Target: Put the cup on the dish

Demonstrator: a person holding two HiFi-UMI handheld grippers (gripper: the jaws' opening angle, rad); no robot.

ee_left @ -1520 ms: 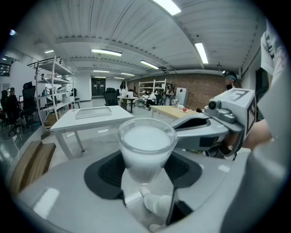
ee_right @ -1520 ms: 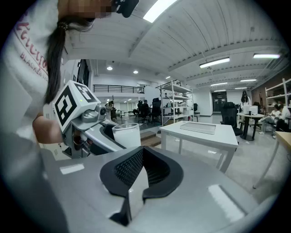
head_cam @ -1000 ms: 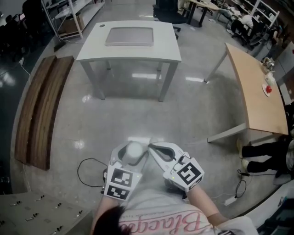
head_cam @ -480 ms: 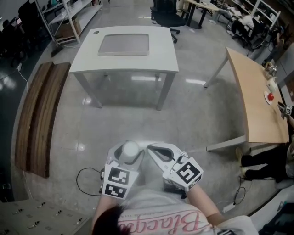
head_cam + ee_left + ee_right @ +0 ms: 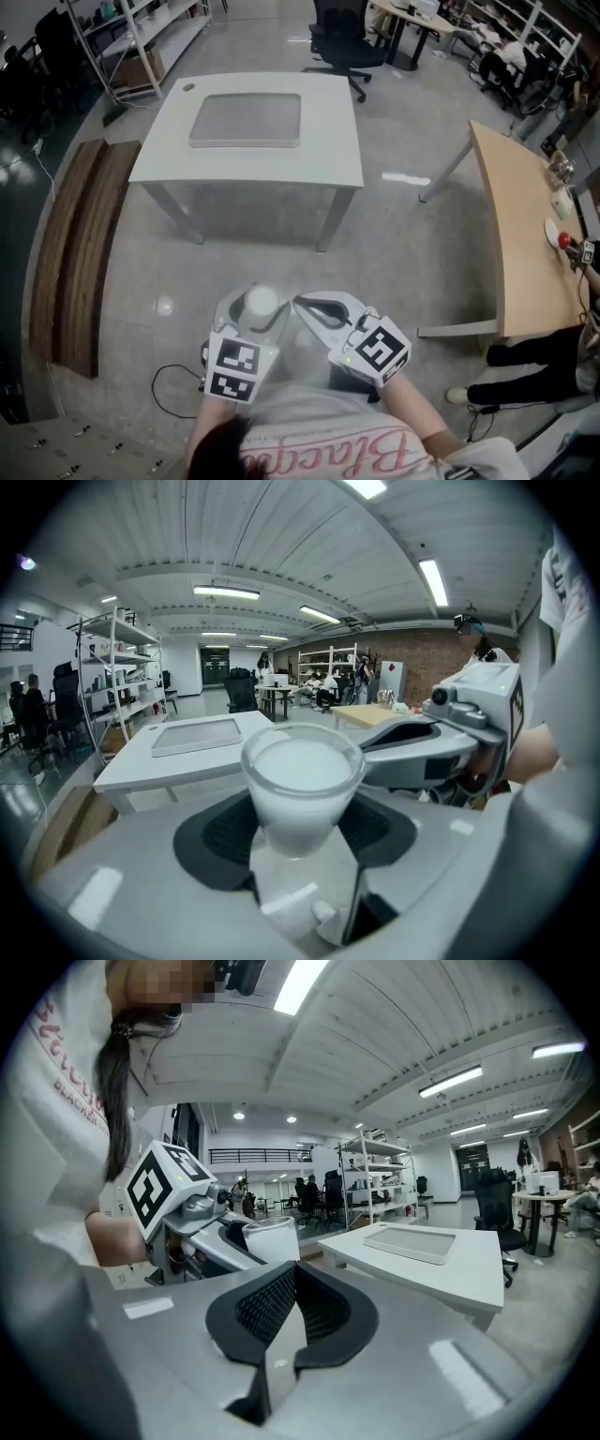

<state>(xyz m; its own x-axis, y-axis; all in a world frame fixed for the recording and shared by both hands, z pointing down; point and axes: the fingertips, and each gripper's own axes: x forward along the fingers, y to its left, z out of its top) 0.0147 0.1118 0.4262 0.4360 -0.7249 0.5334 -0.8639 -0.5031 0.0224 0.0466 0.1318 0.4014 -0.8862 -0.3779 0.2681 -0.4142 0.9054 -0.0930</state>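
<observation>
A frosted white cup (image 5: 262, 302) stands upright between the black pads of my left gripper (image 5: 258, 315), which is shut on it. In the left gripper view the cup (image 5: 302, 780) fills the middle, held by its lower part at the left gripper (image 5: 298, 829). My right gripper (image 5: 314, 307) is just right of it, shut with nothing between its pads (image 5: 323, 1312). The right gripper view shows the cup (image 5: 272, 1239) to its left. Ahead, a flat grey dish (image 5: 246, 120) lies on a white table (image 5: 328, 150). The dish (image 5: 199, 735) is bare.
A wooden bench (image 5: 80, 234) runs along the left. A wooden table (image 5: 525, 216) stands at the right, with a person's legs (image 5: 534, 347) beneath its near end. An office chair (image 5: 342, 37) and shelving (image 5: 141, 28) lie beyond the white table. A cable (image 5: 173, 375) loops on the floor.
The white table and dish have slid lower and grown in the head view, as the person walks towards them. Both grippers keep their hold and place.
</observation>
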